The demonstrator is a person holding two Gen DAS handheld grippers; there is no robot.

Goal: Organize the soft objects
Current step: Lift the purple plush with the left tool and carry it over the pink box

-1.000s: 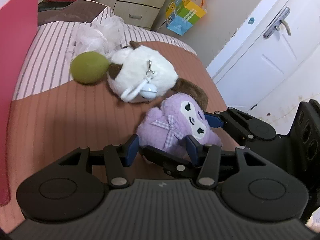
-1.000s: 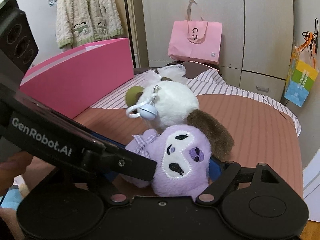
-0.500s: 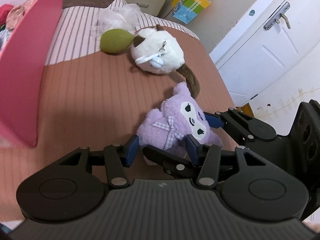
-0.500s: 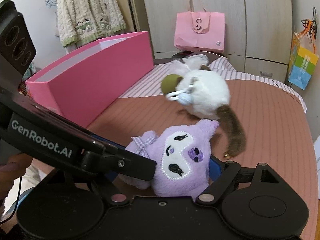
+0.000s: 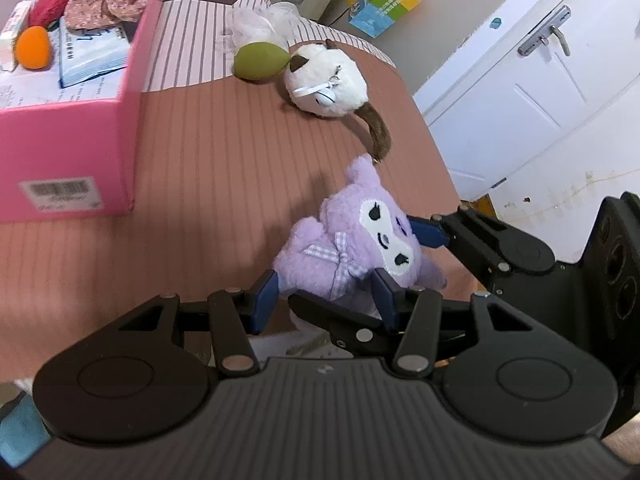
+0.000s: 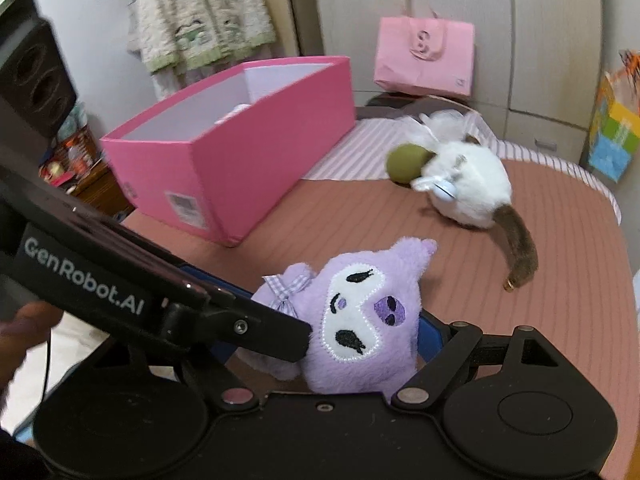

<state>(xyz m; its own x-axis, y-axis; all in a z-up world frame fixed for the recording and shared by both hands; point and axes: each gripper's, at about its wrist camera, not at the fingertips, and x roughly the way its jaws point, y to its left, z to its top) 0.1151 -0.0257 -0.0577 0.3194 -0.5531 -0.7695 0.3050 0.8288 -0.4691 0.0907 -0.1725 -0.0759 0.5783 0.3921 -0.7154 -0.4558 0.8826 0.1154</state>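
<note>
A purple plush (image 5: 352,240) with a white face and a checked bow is held between both grippers above the brown striped bedcover; it also shows in the right wrist view (image 6: 356,320). My left gripper (image 5: 324,296) is shut on its lower body. My right gripper (image 6: 332,344) is shut on its head and sides. A white plush (image 5: 326,80) with a brown tail and a blue bell lies farther back, seen too in the right wrist view (image 6: 468,188). A green soft ball (image 5: 260,61) touches it.
An open pink box (image 5: 68,136) stands to the left, holding cloth, a red item, an orange ball and a tissue pack; it also shows in the right wrist view (image 6: 240,148). A crumpled white net (image 5: 260,20) lies behind. The bed's right edge faces white doors (image 5: 520,92).
Both grippers have pulled back and up with the purple plush in them, away from the white plush. The pink box has come fully into view.
</note>
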